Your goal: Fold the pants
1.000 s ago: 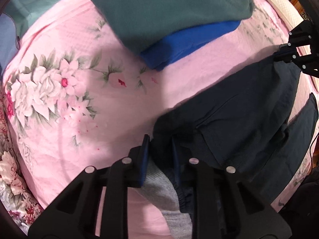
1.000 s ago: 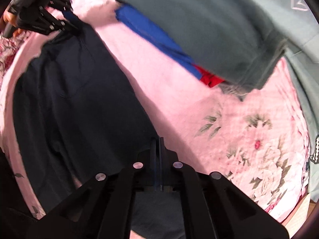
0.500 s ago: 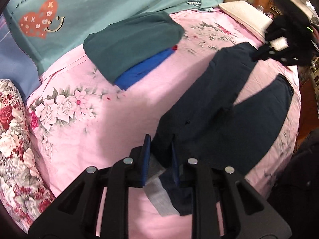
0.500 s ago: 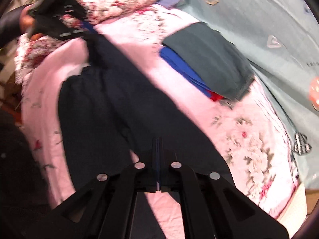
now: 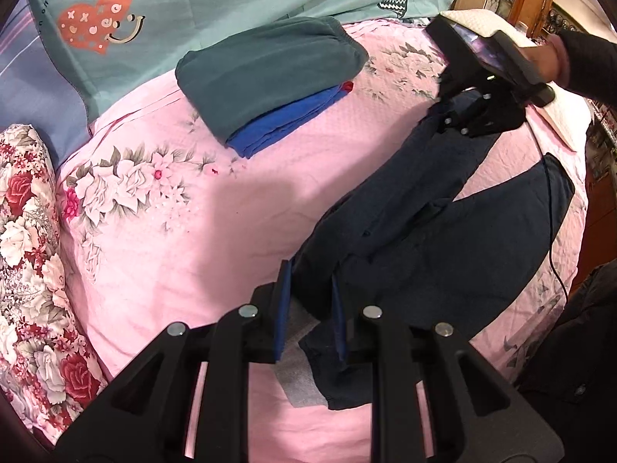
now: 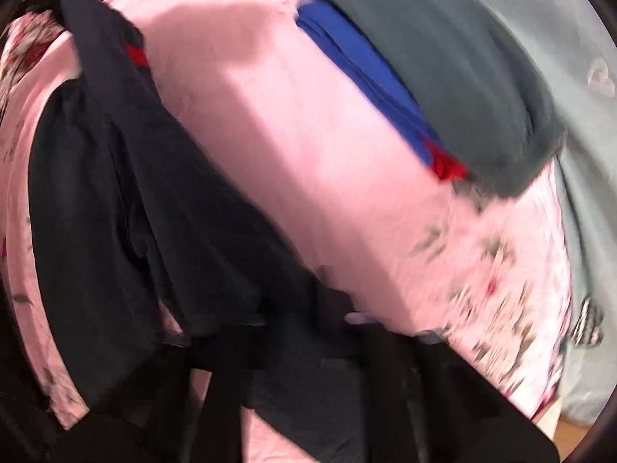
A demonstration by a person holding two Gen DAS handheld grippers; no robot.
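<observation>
Pants (image 5: 416, 231), dark navy, lie spread across the pink floral bed (image 5: 193, 231), one leg running up toward the far right, the other fanned out to the right edge. We see our left gripper (image 5: 308, 308) clenched on the waistband end, where a grey lining shows between the blue pads. In the left wrist view our right gripper (image 5: 468, 114) sits over the far leg end, its tips buried in dark cloth, with a hand (image 5: 547, 59) on its handle. The right wrist view is badly smeared: that gripper's own body melts into the dark fabric at the bottom, so we cannot make out the tips, though its jaws have just been closing and now stand clenched; whether cloth is caught we cannot tell. Beyond, a folded stack (image 5: 270, 77) shows a teal-grey garment over blue, with a red scrap peeking out.
</observation>
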